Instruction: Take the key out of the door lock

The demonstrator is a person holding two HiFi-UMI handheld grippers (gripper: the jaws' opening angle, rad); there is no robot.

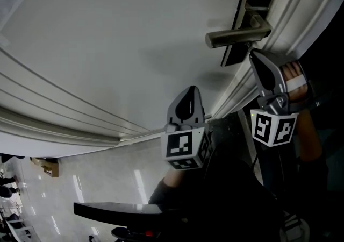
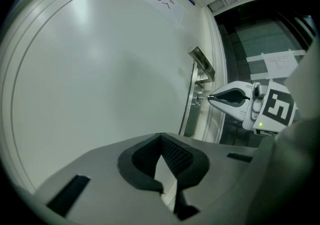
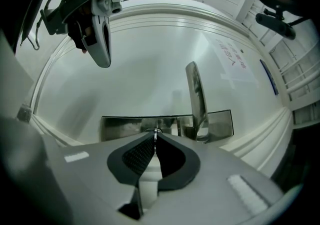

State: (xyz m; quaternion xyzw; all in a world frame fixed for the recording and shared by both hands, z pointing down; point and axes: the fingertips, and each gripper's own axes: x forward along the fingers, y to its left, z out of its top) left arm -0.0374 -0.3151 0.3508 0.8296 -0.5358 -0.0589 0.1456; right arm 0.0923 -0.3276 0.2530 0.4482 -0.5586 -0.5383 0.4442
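While the right claw (image 3: 155,138) stands closed on the small silver metal key (image 3: 155,130), which appears seated in the brushed steel lock plate (image 3: 120,128) just beside the silver lever handle (image 3: 196,99) of the white panelled door (image 1: 107,47), the left claw (image 2: 161,138) hangs closed and empty, well apart from the door. Assessment: extraction is the step in hand, best done by drawing straight back along the key's own axis, with a firm grip and no sideways twist. Risk noted: the pinch is at the very tips, so an angled pull may let the key slip or bind.
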